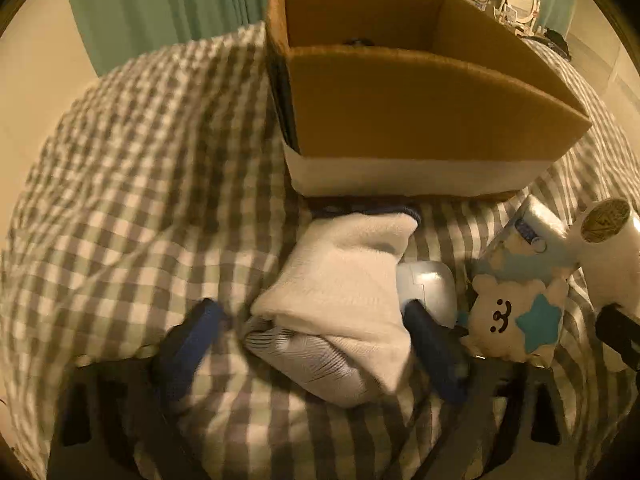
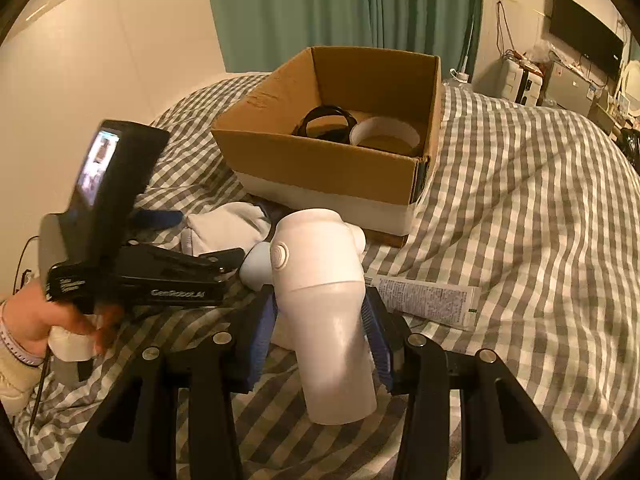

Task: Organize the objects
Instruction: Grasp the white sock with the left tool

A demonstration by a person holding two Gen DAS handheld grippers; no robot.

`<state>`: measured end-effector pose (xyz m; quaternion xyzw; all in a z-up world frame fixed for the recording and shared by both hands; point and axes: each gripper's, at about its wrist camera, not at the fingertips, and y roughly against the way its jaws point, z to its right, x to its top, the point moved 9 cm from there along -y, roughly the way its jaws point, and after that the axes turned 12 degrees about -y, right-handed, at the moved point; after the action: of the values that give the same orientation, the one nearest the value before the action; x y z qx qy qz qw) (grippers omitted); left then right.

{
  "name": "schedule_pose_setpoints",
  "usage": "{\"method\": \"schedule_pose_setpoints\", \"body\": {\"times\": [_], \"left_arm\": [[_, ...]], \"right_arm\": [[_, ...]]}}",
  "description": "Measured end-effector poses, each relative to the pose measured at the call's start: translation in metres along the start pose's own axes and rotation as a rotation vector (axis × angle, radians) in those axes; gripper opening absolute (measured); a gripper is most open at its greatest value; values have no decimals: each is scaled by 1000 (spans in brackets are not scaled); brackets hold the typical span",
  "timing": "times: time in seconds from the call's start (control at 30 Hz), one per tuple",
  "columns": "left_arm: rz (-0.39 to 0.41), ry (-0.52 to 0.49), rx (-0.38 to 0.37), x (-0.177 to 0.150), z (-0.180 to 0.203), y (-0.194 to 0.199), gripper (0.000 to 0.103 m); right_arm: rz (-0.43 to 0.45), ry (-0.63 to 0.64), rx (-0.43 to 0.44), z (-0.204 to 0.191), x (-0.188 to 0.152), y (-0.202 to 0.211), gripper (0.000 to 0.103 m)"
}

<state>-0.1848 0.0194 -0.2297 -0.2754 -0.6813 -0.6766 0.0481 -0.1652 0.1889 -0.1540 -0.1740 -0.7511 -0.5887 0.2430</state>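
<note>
On the checked bedspread [image 2: 520,200] an open cardboard box [image 2: 328,168] is set, and inside it a black ring-shaped item [image 2: 326,122] and a white round container [image 2: 386,136] are seen side by side. Just in front of the box's near wall a folded white cloth bundle [image 1: 340,292] is laid, with a pale blue rounded object [image 1: 430,284] touching its right side. The left gripper [image 1: 316,344] is pointed steeply down over the bundle with its 2 blue-padded fingers [image 1: 192,344] spread apart on either side of it; whether the pads press on the cloth cannot be told. A white bear plush [image 1: 508,320] is placed to the right of the blue object. The right gripper [image 2: 320,332] is clamped on the handle of a white hair dryer [image 2: 324,288], which is held above the bedspread. A white tube [image 2: 428,300] is laid flat beside it.
</note>
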Motion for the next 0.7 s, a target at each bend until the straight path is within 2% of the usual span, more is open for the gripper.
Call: {"method": "schedule_pose_setpoints", "body": {"times": [0.07, 0.37, 0.7], "left_arm": [[10, -28, -1, 0, 6, 2, 80], [70, -53, 4, -3, 17, 29, 72], [164, -69, -2, -10, 18, 83, 70]], "right_arm": [[0, 0, 3, -1, 0, 0, 43], [52, 30, -32, -4, 2, 15, 43], [123, 48, -79, -11, 2, 55, 43]]}}
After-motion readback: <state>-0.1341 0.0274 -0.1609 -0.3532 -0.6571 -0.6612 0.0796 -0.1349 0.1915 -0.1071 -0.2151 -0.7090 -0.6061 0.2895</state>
